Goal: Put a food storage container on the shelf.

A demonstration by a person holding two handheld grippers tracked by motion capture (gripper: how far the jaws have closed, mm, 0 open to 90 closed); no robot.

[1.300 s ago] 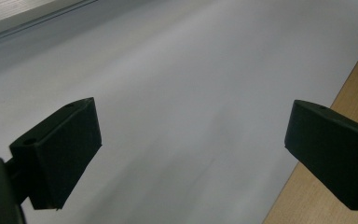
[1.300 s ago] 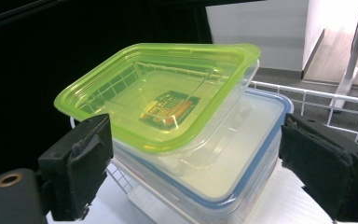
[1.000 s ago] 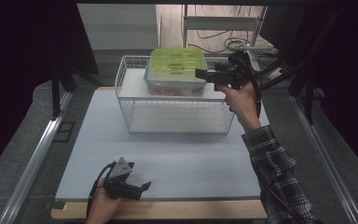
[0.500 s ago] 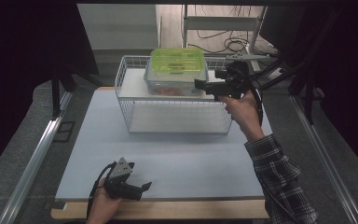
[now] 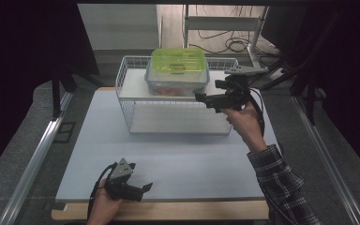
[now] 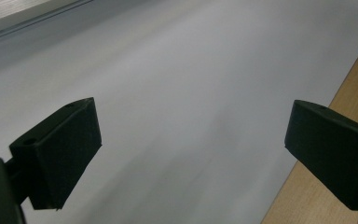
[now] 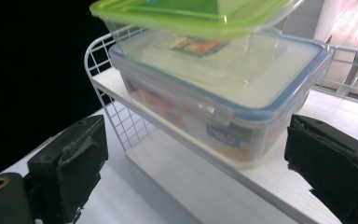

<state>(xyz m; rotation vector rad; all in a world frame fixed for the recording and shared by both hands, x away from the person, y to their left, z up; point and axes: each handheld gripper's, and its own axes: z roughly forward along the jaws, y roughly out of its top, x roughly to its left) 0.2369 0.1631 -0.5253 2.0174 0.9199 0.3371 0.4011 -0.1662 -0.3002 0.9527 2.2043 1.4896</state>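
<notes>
Pale grey matting covers the surface, where a white wire rack at the far side carries two stacked food containers on its upper shelf. Right tool, jaws wide, hangs just right of the blue-rimmed lower container, likely lined up to grip it; a green-lidded container sits on top. Left tool rests wide open at the near edge, apparently idle.

Green-lidded box: clear, upright, stacked on blue-rimmed box.
Blue-rimmed box: clear, lid latched, reddish contents, upright on rack top shelf.

Black claws, grey three-cornered plates, plaid sleeve.
</notes>
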